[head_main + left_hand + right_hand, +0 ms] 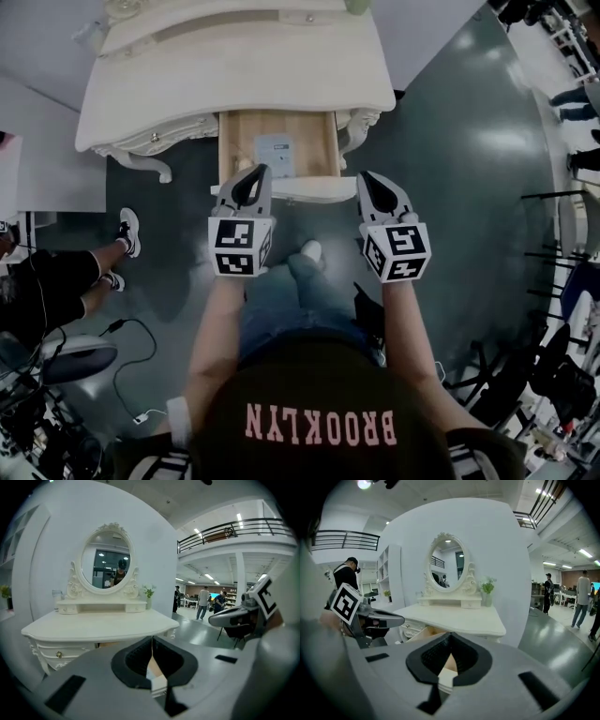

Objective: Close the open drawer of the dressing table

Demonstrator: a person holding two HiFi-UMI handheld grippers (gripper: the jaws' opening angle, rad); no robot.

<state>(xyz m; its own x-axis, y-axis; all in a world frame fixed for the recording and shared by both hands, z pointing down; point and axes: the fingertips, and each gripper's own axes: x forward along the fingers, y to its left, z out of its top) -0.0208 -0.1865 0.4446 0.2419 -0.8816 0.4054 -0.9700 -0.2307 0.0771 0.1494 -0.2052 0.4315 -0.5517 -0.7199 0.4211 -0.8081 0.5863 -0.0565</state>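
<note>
The white dressing table (234,66) stands ahead with its middle drawer (277,131) pulled out toward me, its wooden inside showing and a pale sheet lying in it. The cream drawer front (309,191) faces me. My left gripper (257,172) hangs shut and empty just before the front's left end. My right gripper (368,177) is also shut and empty, just off the front's right end. In the left gripper view the left gripper (152,640) points at the table under its oval mirror (105,557). The right gripper (450,635) shows the drawer's wood between its closed tips.
A seated person's legs and sneakers (112,253) are on the floor left of the table. Cables (131,375) and a chair base lie at the lower left. Racks and people stand far right (572,141). A small plant vase (487,592) sits on the tabletop.
</note>
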